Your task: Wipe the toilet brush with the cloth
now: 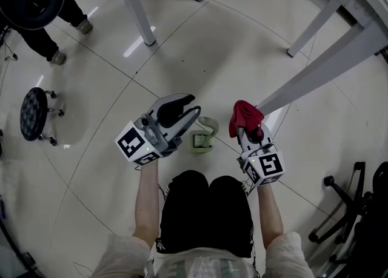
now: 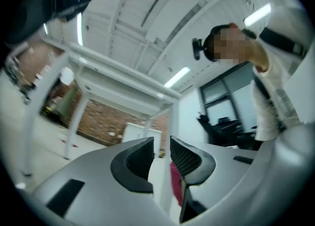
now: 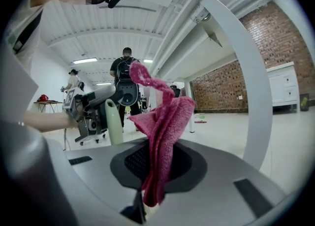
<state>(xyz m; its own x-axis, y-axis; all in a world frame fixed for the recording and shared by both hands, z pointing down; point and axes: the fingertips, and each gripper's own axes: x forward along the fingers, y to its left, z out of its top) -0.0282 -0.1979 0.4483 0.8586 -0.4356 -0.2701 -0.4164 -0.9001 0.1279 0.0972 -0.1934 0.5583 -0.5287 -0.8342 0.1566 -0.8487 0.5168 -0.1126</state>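
- Left gripper: jaws part-open, narrow gap, nothing btwn the pads. Only a strip of the red cloth shows through beyond. It's aimed upward and off to the side, not at the brush.
- Right gripper: clamped on the cloth, low in the bunch. Most of the cloth stands free above the jaws in a loose fold.
- Toilet brush: pale green, in its holder on the floor, btwn your two grippers and just ahead of your knees. Nothing grips it. Its handle is upright, just beside the left gripper as the right gripper view has it.

Risks, my read:
- Brush is free-standing. Press the cloth on it w/ the right only and it prob. tips or skids on the smooth tile. Get the left on the handle first.
- Left gap looks tight for the handle. Come in off-centre and a jaw tip knocks it over, so open wider before you drop in.
- Cloth is pinched at one end. Drag along the handle could pull it out, or leave bare jaw rubbing the brush.
- Slanted table leg ends close by your right gripper. A wide sweep may snag the cloth on it.
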